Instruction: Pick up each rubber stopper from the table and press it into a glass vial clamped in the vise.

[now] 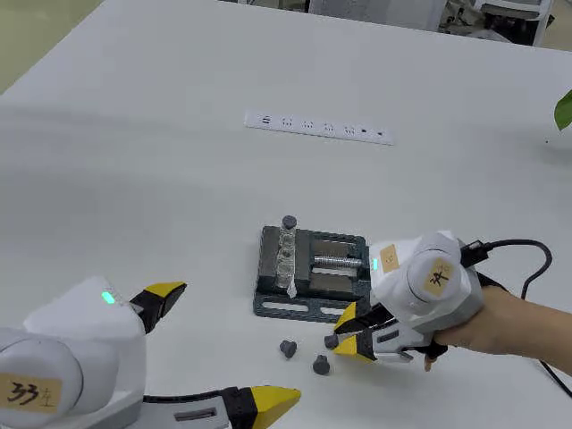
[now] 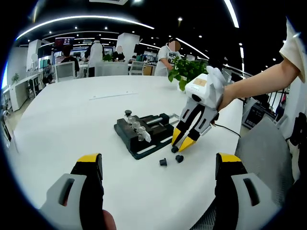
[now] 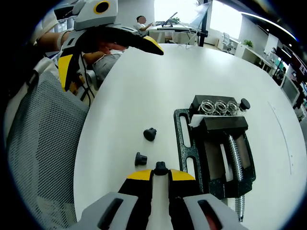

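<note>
The black vise (image 1: 313, 273) clamps a row of glass vials (image 1: 287, 255); the far vial carries a dark rubber stopper (image 1: 289, 222). My right gripper (image 1: 344, 337) sits low at the vise's near corner, shut on a stopper (image 1: 332, 340), which pokes out between the yellow tips (image 3: 160, 167). Two loose stoppers (image 1: 288, 349) (image 1: 321, 364) lie on the table just left of it, also in the right gripper view (image 3: 150, 133) (image 3: 140, 158). My left gripper (image 1: 219, 349) hangs open at the near left, holding nothing (image 2: 159, 158).
A white power strip (image 1: 318, 127) lies far behind the vise. The right gripper's black cable (image 1: 523, 246) trails right. A green plant leaf (image 1: 563, 109) shows at the right edge. People and desks stand beyond the white table (image 2: 72, 110).
</note>
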Available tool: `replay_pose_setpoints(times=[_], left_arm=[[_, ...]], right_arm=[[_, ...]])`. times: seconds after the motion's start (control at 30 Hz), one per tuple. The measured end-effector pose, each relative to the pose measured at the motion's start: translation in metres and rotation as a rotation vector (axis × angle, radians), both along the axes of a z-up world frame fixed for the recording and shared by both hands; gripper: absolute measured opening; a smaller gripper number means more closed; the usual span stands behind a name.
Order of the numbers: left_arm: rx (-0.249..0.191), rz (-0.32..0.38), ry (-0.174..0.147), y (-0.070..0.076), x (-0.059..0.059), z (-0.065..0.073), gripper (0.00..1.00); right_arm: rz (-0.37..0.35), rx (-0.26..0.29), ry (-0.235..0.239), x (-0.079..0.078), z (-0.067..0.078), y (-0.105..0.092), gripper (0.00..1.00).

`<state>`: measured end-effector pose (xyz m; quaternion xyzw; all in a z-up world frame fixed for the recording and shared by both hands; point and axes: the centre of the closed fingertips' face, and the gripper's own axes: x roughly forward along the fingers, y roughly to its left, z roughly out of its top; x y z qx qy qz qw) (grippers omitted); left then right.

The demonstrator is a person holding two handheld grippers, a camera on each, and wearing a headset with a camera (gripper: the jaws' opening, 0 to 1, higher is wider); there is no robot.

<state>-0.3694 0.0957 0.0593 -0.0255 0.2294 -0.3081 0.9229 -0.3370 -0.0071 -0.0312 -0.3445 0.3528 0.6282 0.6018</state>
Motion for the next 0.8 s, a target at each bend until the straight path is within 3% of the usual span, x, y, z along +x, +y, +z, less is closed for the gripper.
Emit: replay_pose_setpoints(times=[0.37, 0.5, 0.53, 0.57, 0.67, 0.8], left_arm=[[0.006, -0.019, 0.010, -0.003, -0.001, -0.003, 0.95], [0.031, -0.041, -0.003, -0.005, -0.001, -0.002, 0.93], [0.048, -0.054, -0.027, -0.005, -0.001, 0.000, 0.90], [0.049, -0.057, -0.027, -0.006, -0.001, 0.001, 0.87], [0.057, -0.071, -0.037, -0.009, 0.002, 0.003, 0.85], [0.127, -0.136, -0.081, -0.015, 0.007, 0.006, 0.80]], right_arm=[[0.023, -0.008, -0.029, 0.002, 0.007, 0.001, 0.07], [0.047, -0.018, -0.059, 0.001, 0.026, 0.001, 0.06], [0.030, -0.041, -0.056, 0.002, 0.032, -0.001, 0.06], [-0.013, -0.070, -0.051, 0.004, 0.036, -0.006, 0.06], [0.014, -0.053, -0.065, 0.006, 0.053, -0.001, 0.06], [0.063, -0.076, -0.099, 0.005, 0.080, -0.001, 0.06]])
